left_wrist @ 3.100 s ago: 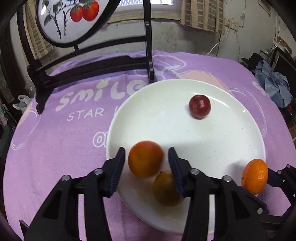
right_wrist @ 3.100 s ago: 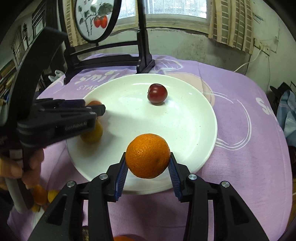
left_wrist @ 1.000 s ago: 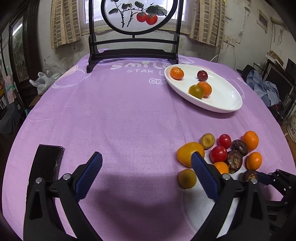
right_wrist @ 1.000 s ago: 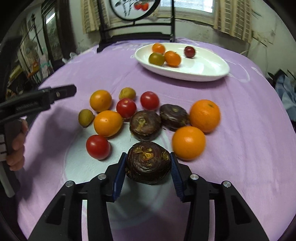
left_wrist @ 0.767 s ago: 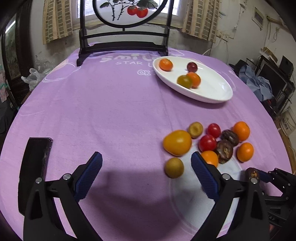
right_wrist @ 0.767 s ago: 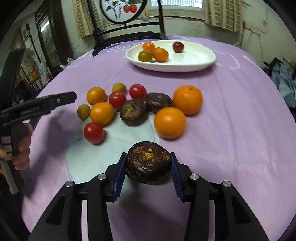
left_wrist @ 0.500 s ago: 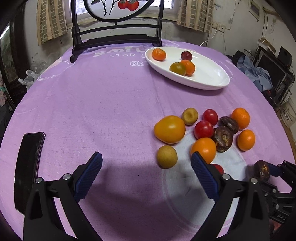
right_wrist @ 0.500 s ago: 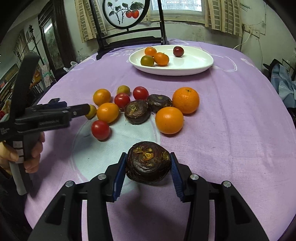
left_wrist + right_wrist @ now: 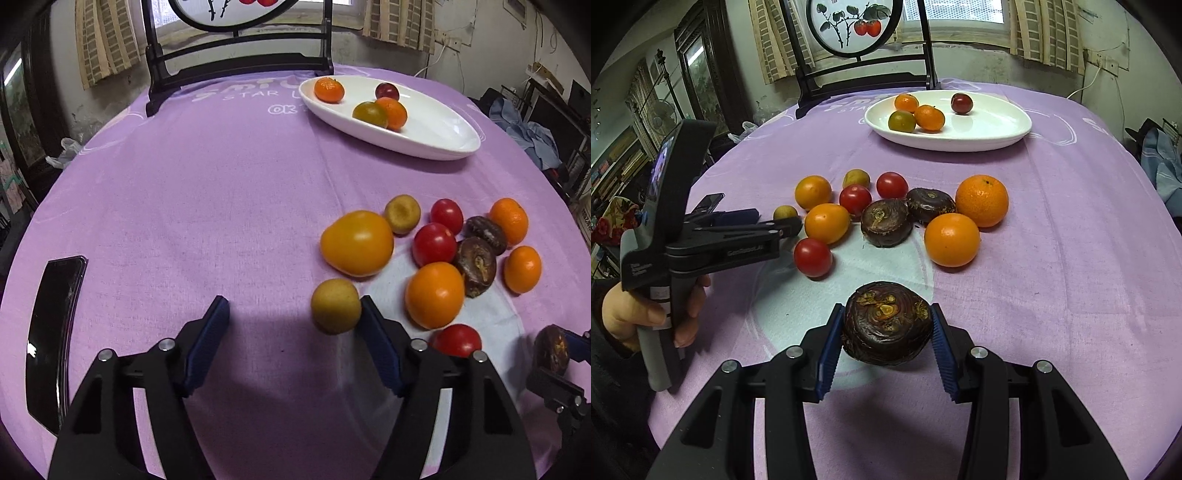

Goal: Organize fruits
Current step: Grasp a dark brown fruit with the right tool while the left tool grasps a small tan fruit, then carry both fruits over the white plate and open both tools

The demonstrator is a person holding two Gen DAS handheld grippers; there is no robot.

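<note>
A pile of loose fruit lies on the purple cloth: orange ones [image 9: 356, 243], red tomatoes [image 9: 434, 244] and dark brown fruits [image 9: 476, 266]. My left gripper [image 9: 293, 317] is low over the cloth and its jaws are closing. A small olive-yellow fruit [image 9: 335, 306] sits between them beside the right finger, and the left pad is well clear of it. My right gripper [image 9: 886, 314] is shut on a dark brown fruit [image 9: 886, 323], held above the cloth in front of the pile. The white plate [image 9: 1015, 136] at the back holds several fruits.
A black phone [image 9: 55, 332] lies on the cloth at the left. A dark wooden screen stand [image 9: 236, 70] rises behind the plate. A hand [image 9: 635, 314] holds the left gripper's handle. The cloth drops off at the table's round edge.
My left gripper has come down closer to the pile and its jaws have narrowed around the small olive-yellow fruit. The right gripper still holds the dark brown fruit.
</note>
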